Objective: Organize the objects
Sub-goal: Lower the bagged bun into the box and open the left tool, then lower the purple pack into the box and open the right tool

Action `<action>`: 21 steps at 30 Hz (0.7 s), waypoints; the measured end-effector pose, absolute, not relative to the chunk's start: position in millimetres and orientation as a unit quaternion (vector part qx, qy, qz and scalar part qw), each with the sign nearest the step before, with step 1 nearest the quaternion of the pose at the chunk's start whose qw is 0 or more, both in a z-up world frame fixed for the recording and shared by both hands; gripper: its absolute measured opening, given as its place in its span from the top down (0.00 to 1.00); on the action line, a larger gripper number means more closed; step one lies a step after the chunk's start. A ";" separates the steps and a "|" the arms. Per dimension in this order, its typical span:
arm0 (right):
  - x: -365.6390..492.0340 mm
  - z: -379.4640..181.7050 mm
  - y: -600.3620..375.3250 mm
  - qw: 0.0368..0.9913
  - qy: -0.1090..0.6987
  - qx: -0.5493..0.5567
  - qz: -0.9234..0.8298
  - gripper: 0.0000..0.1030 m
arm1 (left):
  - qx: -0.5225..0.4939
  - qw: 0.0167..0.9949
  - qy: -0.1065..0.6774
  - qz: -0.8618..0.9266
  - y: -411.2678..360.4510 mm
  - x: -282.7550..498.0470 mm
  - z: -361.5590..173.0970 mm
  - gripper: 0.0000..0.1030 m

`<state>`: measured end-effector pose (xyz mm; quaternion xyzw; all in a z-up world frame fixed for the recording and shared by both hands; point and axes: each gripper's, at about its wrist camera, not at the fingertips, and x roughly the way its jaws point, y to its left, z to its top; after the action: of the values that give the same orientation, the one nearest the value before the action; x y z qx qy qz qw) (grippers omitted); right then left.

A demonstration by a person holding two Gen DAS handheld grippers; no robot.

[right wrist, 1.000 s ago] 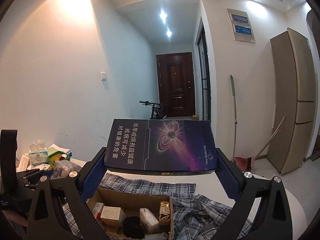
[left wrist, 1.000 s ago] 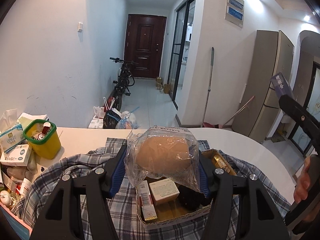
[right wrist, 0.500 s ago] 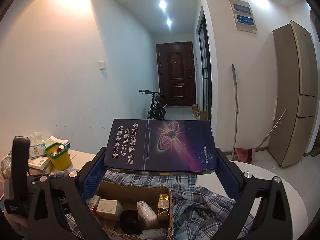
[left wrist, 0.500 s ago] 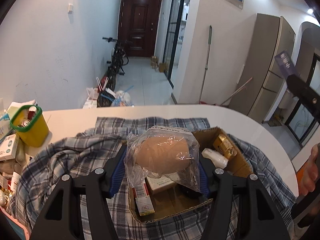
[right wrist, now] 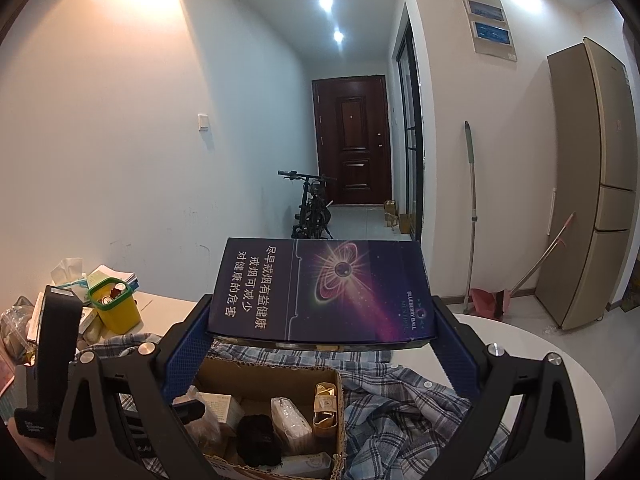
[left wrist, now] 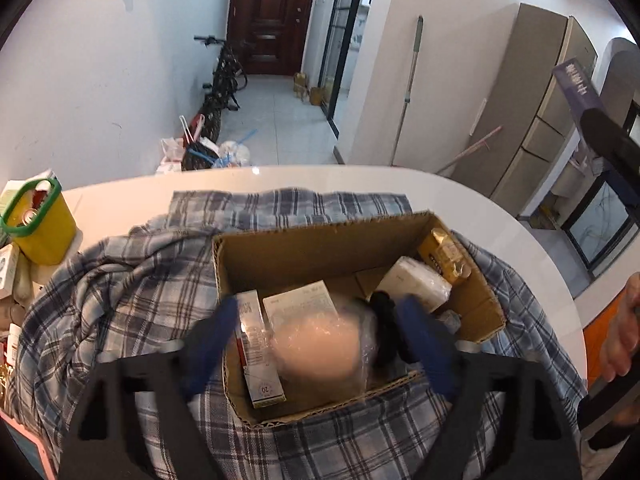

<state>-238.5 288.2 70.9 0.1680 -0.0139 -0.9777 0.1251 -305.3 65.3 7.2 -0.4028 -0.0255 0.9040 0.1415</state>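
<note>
Left wrist view: motion blur smears the left gripper (left wrist: 316, 344) and the bagged bun (left wrist: 316, 350) between its blue pads; whether they pinch it or stand apart cannot be told. The bun sits low inside the cardboard box (left wrist: 320, 240), over a white carton (left wrist: 300, 300), beside a red-and-white pack (left wrist: 256, 356), black item (left wrist: 384, 320), white packet (left wrist: 416, 280) and gold pack (left wrist: 444, 256). The box rests on a plaid shirt (left wrist: 120, 288). The right gripper (right wrist: 320, 340) clamps a dark carton (right wrist: 320, 292) above the box.
</note>
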 end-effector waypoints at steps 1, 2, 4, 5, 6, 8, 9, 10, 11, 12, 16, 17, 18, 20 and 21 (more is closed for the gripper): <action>-237.6 70.7 288.5 0.125 -0.015 0.168 -0.978 0.04 | -0.394 0.141 -0.024 0.908 65.3 -302.8 10.1 0.14; -237.3 71.1 289.3 0.125 -0.017 0.167 -0.978 0.04 | -0.386 0.139 -0.023 0.912 65.7 -301.7 13.2 0.14; -236.0 71.4 289.2 0.126 -0.020 0.166 -0.978 0.04 | -0.369 0.129 -0.016 0.920 64.6 -297.7 22.4 0.14; -235.0 71.8 289.2 0.127 -0.020 0.165 -0.978 0.04 | -0.357 0.119 -0.014 0.926 62.4 -294.8 27.5 0.14; -234.1 72.3 288.7 0.128 -0.019 0.164 -0.978 0.04 | -0.349 0.112 -0.014 0.930 60.3 -293.6 31.6 0.14; -232.4 72.5 287.2 0.129 -0.017 0.162 -0.978 0.04 | -0.323 0.095 -0.019 0.942 52.4 -288.7 41.6 0.14; -231.7 72.4 286.3 0.131 -0.016 0.162 -0.978 0.04 | -0.308 0.083 -0.025 0.947 46.7 -286.0 48.1 0.14; -231.2 71.8 284.7 0.132 -0.015 0.162 -0.978 0.04 | -0.299 0.074 -0.031 0.951 42.0 -284.2 52.5 0.14; -231.3 71.1 282.8 0.133 -0.012 0.163 -0.978 0.04 | -0.290 0.067 -0.037 0.954 37.1 -282.5 57.2 0.14; -231.6 69.6 280.7 0.133 -0.009 0.165 -0.977 0.04 | -0.278 0.060 -0.046 0.958 30.1 -279.5 62.7 0.14; -238.6 57.9 268.2 0.142 0.001 0.185 -0.973 0.04 | -0.263 0.053 -0.046 0.962 19.8 -278.9 70.9 0.13; -241.5 53.1 263.9 0.147 0.005 0.194 -0.970 0.04 | -0.263 0.051 -0.048 0.962 18.4 -280.6 70.2 0.13; -244.7 46.5 259.0 0.152 0.008 0.205 -0.967 0.04 | -0.265 0.050 -0.049 0.962 18.8 -282.3 69.1 0.13; -252.2 32.3 248.2 0.167 0.014 0.233 -0.958 0.04 | -0.276 0.046 -0.055 0.959 17.3 -287.6 65.2 0.13; -256.1 25.0 242.6 0.175 0.016 0.248 -0.953 0.04 | -0.280 0.045 -0.058 0.957 16.6 -286.7 64.2 0.13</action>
<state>-256.1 242.6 25.0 0.2484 0.0162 -0.9526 0.1751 -286.7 16.6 64.2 -0.2798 -0.0584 0.9572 0.0448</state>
